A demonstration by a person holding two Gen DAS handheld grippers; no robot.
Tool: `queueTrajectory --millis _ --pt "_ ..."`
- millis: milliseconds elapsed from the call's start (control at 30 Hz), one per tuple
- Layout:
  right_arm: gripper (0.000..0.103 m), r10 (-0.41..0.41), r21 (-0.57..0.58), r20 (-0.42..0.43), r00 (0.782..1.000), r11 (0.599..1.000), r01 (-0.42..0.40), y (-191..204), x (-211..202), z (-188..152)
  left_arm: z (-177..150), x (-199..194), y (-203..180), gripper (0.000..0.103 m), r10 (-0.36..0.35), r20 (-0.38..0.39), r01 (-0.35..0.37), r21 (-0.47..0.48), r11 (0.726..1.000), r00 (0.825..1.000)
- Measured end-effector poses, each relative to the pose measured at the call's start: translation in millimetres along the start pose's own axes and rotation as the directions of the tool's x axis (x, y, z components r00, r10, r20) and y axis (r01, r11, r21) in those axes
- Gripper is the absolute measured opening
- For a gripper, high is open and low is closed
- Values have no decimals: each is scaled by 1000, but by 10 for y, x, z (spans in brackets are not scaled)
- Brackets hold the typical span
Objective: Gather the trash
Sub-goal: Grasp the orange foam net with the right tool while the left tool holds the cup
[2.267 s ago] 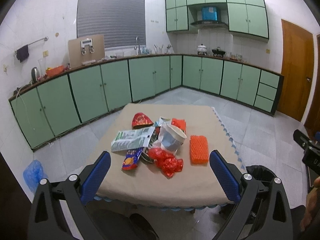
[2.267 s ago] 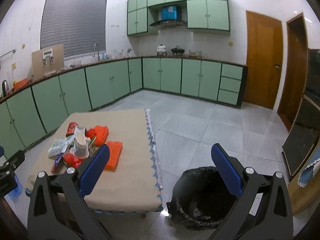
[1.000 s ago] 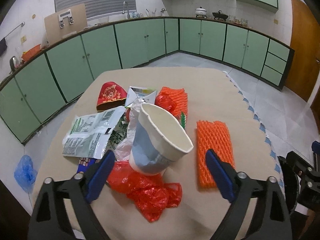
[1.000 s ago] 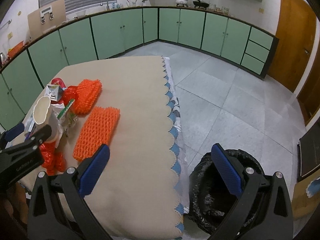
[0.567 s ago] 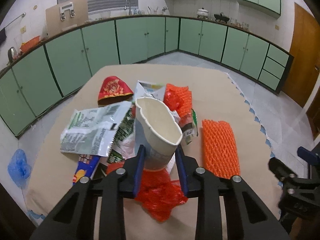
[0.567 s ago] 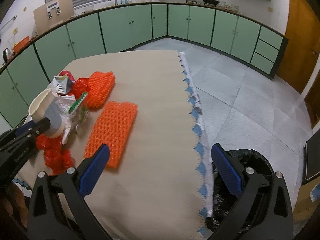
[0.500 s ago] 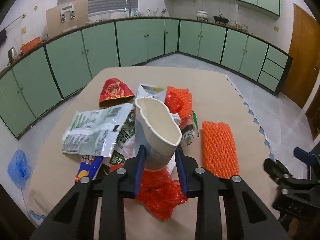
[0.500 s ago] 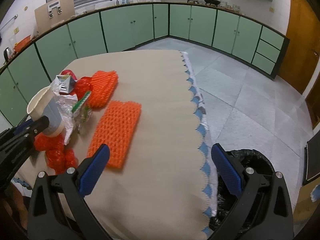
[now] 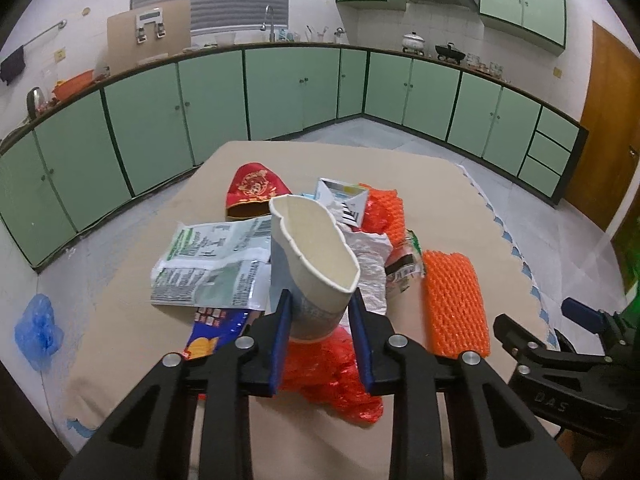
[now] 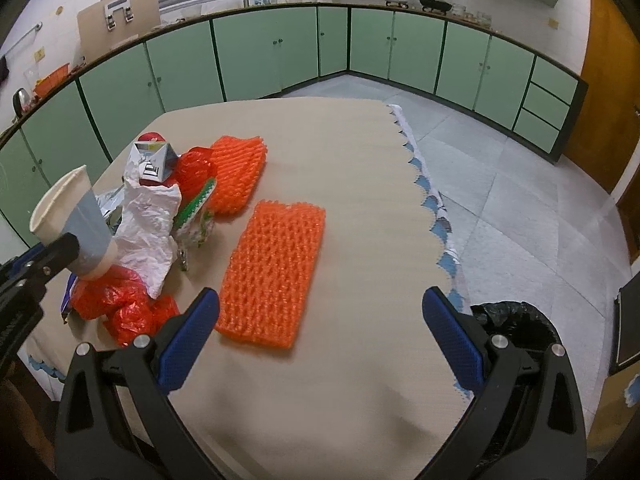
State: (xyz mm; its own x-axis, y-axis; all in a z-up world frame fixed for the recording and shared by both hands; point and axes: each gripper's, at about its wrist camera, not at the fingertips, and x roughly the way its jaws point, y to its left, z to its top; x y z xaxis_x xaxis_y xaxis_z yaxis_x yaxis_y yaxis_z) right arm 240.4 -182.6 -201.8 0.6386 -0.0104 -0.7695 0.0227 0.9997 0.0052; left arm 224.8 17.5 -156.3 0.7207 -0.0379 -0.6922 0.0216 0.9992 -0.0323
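My left gripper (image 9: 320, 312) is shut on a squashed white and blue paper cup (image 9: 312, 256) and holds it just above the trash pile; the cup also shows in the right wrist view (image 10: 76, 220). Under it lie a red plastic bag (image 9: 332, 372), a white-green wrapper (image 9: 212, 264), a white plastic bag (image 10: 148, 232), a small carton (image 10: 152, 162) and a red pouch (image 9: 254, 192). A flat orange foam net (image 10: 272, 272) lies alone on the beige table (image 10: 360, 184), another (image 10: 236, 176) against the pile. My right gripper (image 10: 320, 328) is open and empty, just in front of the flat net.
A black-lined trash bin (image 10: 516, 328) stands on the floor off the table's right edge. Green cabinets (image 9: 280, 92) line the far walls. A blue bag (image 9: 38, 328) lies on the floor at the left. A wooden door (image 9: 600, 120) is at the right.
My left gripper closed on the paper cup, squashed it and lifted it slightly. My right gripper moved in over the table toward the flat orange net.
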Motion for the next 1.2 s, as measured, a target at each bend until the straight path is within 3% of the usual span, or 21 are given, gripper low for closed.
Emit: queueTrajectory --millis 600,667,700,733,800,900,933,1200 --pt "96 -42 -16 -57 997 999 41 139 435 -112 -91 -38 210 28 20 23 -19 -32 999 1000" --pt "81 -36 -20 -87 996 999 34 134 504 -134 -98 -66 242 28 22 24 -21 -40 999 999" --pt "64 -20 -20 -111 994 1000 18 124 548 -152 -105 -81 249 28 21 24 -20 -45 999 999" --pt "56 2 -14 -123 992 1000 -4 110 573 -170 -104 -97 264 28 20 24 -18 -48 999 1000" --pt "52 14 -15 -113 994 1000 -16 94 557 -186 -110 -138 272 28 23 28 -21 -49 999 999" --pt "18 54 -11 -119 991 998 -55 94 505 -181 -110 -173 262 28 24 30 -23 -48 999 999" --pt "12 48 -13 -115 992 999 -49 93 476 -182 -101 -185 253 28 22 30 -21 -49 999 999" --pt "9 85 26 -101 991 996 -83 -65 185 -241 -103 -377 127 28 9 53 -7 -23 1000 999"
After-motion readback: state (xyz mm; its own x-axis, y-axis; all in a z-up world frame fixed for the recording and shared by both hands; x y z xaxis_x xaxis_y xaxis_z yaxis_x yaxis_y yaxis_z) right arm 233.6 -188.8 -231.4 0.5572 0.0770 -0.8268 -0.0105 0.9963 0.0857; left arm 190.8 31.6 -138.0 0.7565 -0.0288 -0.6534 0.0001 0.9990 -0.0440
